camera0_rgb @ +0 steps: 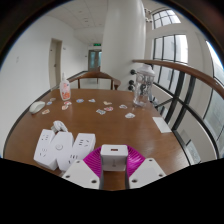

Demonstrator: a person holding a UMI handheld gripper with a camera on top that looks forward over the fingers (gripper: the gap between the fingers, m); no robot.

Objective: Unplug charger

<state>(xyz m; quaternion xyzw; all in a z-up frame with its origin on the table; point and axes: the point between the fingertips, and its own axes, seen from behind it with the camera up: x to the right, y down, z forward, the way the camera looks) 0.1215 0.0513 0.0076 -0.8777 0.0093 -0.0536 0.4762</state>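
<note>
A small white cube charger [114, 156] with a slot on its front face sits between my two magenta pads, and both pads press on its sides. My gripper [114, 163] is shut on it, low over the near edge of a round brown wooden table [120, 130]. Just left of the fingers lie white power strips [62, 149] with sockets facing up, and a white cable [60, 127] loops behind them. Whether the charger's prongs sit in a socket is hidden.
Small white and pink bits [100, 104] are scattered over the table's middle. A pink bottle [66, 90] and a white object [37, 106] stand at the far left, a clear jug [143, 88] at the far right, and a flat white piece [162, 124] to the right.
</note>
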